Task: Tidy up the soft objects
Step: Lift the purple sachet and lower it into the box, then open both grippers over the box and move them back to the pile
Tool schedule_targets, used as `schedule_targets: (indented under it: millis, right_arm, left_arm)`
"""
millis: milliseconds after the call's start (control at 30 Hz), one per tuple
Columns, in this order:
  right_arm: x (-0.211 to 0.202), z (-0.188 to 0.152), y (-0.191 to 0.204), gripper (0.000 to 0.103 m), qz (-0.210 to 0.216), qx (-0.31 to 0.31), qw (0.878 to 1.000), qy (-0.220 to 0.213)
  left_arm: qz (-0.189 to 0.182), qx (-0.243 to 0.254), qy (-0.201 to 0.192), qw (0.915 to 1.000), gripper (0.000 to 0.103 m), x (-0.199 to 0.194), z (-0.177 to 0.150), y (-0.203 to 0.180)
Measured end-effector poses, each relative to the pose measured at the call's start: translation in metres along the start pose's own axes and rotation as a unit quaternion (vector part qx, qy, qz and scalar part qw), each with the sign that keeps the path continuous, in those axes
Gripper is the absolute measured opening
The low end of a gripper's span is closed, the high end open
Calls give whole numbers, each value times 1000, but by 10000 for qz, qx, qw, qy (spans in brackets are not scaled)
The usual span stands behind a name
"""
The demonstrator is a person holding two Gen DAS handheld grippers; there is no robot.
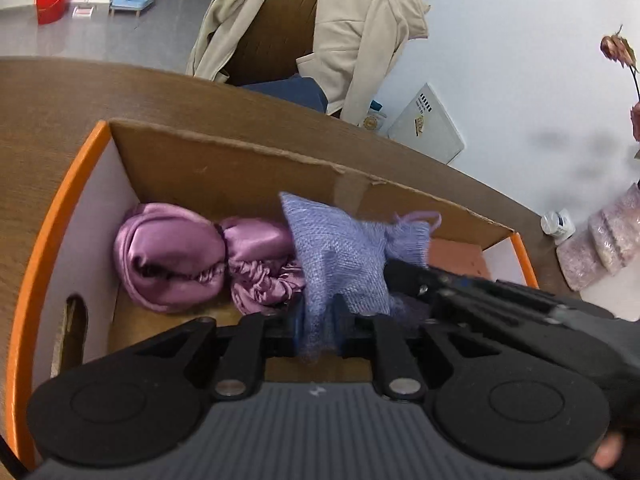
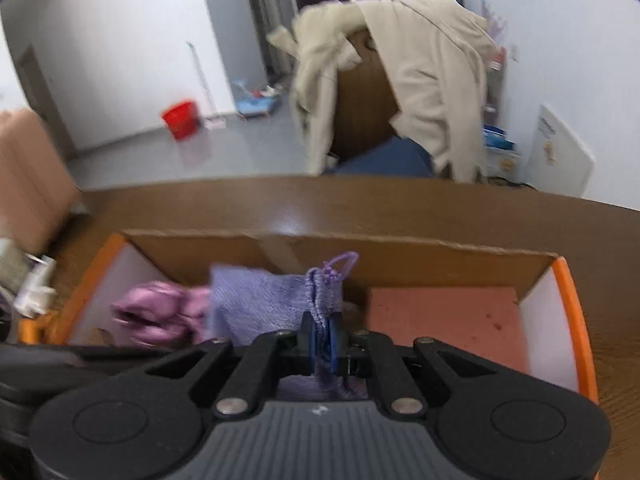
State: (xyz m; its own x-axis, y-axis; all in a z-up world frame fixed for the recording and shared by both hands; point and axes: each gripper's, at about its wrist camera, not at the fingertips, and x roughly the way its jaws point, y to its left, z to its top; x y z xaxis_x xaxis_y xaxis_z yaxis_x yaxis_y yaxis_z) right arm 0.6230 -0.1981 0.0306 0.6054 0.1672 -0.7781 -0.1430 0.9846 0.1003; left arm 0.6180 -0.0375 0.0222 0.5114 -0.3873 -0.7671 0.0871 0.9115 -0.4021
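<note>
- Both tools held one lavender knit pouch (image 1: 336, 248) over the cardboard box (image 1: 224, 160) on the counter (image 1: 60, 120) — spread for lowering.
- Left tool (image 1: 320, 328) pinched its near edge; right tool (image 2: 322, 344) clamped the drawstring end.
- Purple satin cloth (image 1: 176, 256) lay inside, left.

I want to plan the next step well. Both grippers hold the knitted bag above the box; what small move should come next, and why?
Probably lower the lavender knitted drawstring bag into the orange-edged cardboard box, between the purple satin cloth and the pink foam block, then release. Both the left gripper and right gripper pinch it above the floor.
</note>
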Motion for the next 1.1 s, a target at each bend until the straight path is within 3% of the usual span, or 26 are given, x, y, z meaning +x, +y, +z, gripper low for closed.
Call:
schedule_targets:
  millis: [33, 100, 233, 300, 400, 633, 867, 933, 1033, 1100]
  right_arm:
    - [4, -3, -3, 8, -120, 45, 9999, 31]
    - [6, -6, -14, 8, 81, 349, 9993, 105]
    - [-21, -3, -22, 14, 298, 474, 9983, -170]
    - [-44, 1, -22, 29, 376, 432, 9977, -353]
    - [-87, 4, -17, 49, 174, 246, 9969, -723]
    - [-185, 0, -25, 50, 216, 154, 9913, -1289]
    - [-274, -45, -28, 64, 170, -75, 9828, -1839]
    - [-293, -75, -28, 65, 221, -189, 9785, -2042]
    - [-317, -126, -28, 71, 378, -343, 9703, -2366]
    - [-326, -155, -26, 75, 347, -424, 9677, -2461]
  left_arm:
    - [34, 90, -23, 10000, 31, 0, 0, -2]
    - [20, 186, -79, 9998, 36, -4, -2, -5]
    - [175, 471, -363, 9981, 65, -31, -7, -17]
    - [234, 738, -544, 9955, 67, -55, -8, -27]
    - [200, 933, -786, 9923, 68, -96, -12, -38]
    - [456, 1148, -1405, 9823, 75, -196, -34, -59]
    - [666, 1466, -1955, 9674, 79, -274, -92, -77]
    - [788, 1630, -2255, 9573, 83, -289, -122, -79]
    - [1133, 2051, -2785, 9314, 85, -306, -177, -82]
    - [1227, 2216, -2984, 9202, 85, -313, -213, -81]
